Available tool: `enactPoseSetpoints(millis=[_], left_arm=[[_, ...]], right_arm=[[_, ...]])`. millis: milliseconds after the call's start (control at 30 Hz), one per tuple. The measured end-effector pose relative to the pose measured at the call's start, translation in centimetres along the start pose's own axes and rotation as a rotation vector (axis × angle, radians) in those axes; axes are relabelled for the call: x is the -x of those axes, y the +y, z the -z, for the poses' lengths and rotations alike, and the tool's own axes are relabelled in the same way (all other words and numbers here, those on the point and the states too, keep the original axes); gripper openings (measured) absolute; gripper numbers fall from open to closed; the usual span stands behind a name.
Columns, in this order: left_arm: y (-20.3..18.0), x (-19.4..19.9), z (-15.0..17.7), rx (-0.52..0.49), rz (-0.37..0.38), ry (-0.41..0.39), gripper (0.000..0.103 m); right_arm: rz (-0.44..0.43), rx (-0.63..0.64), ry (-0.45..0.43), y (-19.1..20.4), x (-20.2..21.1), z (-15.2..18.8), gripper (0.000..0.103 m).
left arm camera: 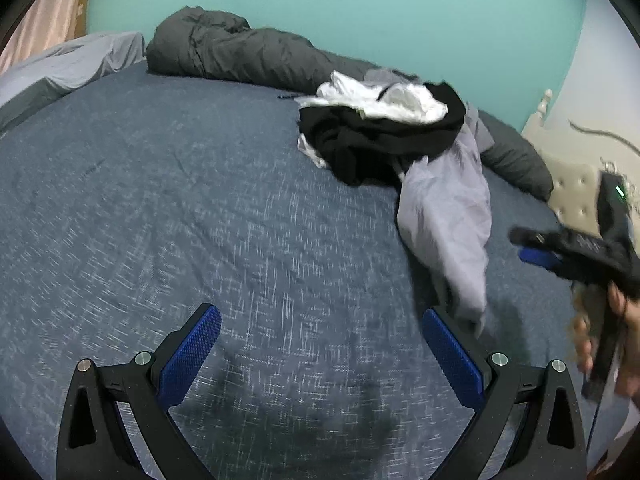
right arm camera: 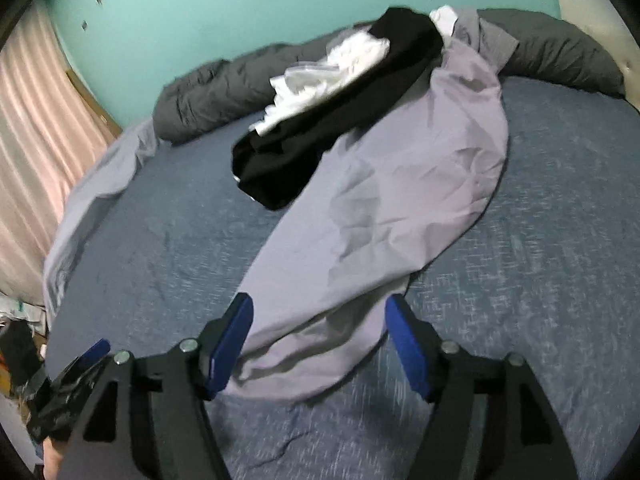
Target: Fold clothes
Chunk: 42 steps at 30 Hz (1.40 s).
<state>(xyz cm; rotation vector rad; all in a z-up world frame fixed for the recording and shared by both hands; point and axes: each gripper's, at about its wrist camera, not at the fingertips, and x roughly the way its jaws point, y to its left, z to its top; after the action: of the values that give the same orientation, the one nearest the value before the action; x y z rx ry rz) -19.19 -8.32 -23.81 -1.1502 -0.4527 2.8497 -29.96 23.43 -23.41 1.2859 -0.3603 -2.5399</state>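
Note:
A lavender garment point(right arm camera: 400, 184) trails from a clothes pile toward me across the blue bed sheet point(right arm camera: 560, 200). Its near end lies flat between the fingers of my right gripper point(right arm camera: 319, 300), which stands open; the pads do not press it. A black garment point(right arm camera: 320, 120) and a white one point(right arm camera: 328, 68) sit heaped on its far end. In the left wrist view the lavender garment point(left arm camera: 444, 208) hangs off the pile to the right of my left gripper point(left arm camera: 320, 312), open over bare sheet with nothing between its fingers. My right gripper point(left arm camera: 520, 245) shows at the right edge, held by a hand.
A rolled dark grey duvet point(left arm camera: 232, 52) lies along the teal wall behind the pile. A pale grey pillow point(left arm camera: 72, 60) sits at the far left corner. A cream tufted headboard point(left arm camera: 572, 184) stands on the right, and a pink curtain point(right arm camera: 36, 140) hangs left.

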Motion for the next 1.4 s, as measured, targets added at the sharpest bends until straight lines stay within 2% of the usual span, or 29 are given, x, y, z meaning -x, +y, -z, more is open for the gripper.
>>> enactPoseSetpoints(millis=[133,267,500,567,600,633,667,733,800,900,1067,1400], left_arm=[[0.0,-1.2,0.0,-0.016,0.006,0.009,0.103],[0.1,-1.5,-0.4,0.003,0.017,0.002,0.103],[-0.4,-2.0,-0.4,-0.016,0.04,0.004,0.103],[-0.3,-2.1,-0.4,-0.018,0.033,0.005,0.103],[-0.3,-2.2,-0.3,-0.019,0.029,0.004,0.103],[-0.2,-2.3,-0.3,-0.019,0.026,0.005,0.103],[-0.1,-2.3,-0.3,-0.019,0.026,0.007,0.103],[0.0,-2.3,-0.2,-0.019,0.023,0.007,0.103],[0.1,-2.0,-0.3,-0.018,0.02,0.003,0.103],[0.3,-1.4,-0.5,-0.011,0.018,-0.01,0.103],[0.4,0.6,-1.2,-0.006,0.019,-0.047,0.103],[-0.4,8.7,-2.7,-0.026,0.033,-0.146,0.103]], right_arm=[[0.014,-0.103,0.053,-2.2,-4.7,-0.8,0.075],[0.031,-0.219,0.044,-4.2,-7.3,-1.5,0.081],[0.012,-0.27,0.05,-5.5,-11.0,-2.2,0.083],[0.034,-0.245,0.06,-5.1,-11.6,-2.2,0.083],[0.051,-0.223,0.062,-4.8,-11.8,-2.2,0.078],[0.075,-0.187,0.06,-4.3,-11.8,-2.2,0.064],[0.091,-0.153,0.057,-3.8,-11.8,-2.2,0.054],[0.097,-0.093,0.052,-2.7,-11.5,-2.2,0.015],[0.099,-0.054,0.05,-1.8,-11.1,-2.2,0.005],[0.053,-0.054,-0.022,-0.7,-8.8,-3.1,0.002],[-0.017,-0.033,-0.146,0.5,-2.2,-4.9,0.002],[-0.089,-0.015,-0.34,1.9,11.7,-7.3,0.002]])
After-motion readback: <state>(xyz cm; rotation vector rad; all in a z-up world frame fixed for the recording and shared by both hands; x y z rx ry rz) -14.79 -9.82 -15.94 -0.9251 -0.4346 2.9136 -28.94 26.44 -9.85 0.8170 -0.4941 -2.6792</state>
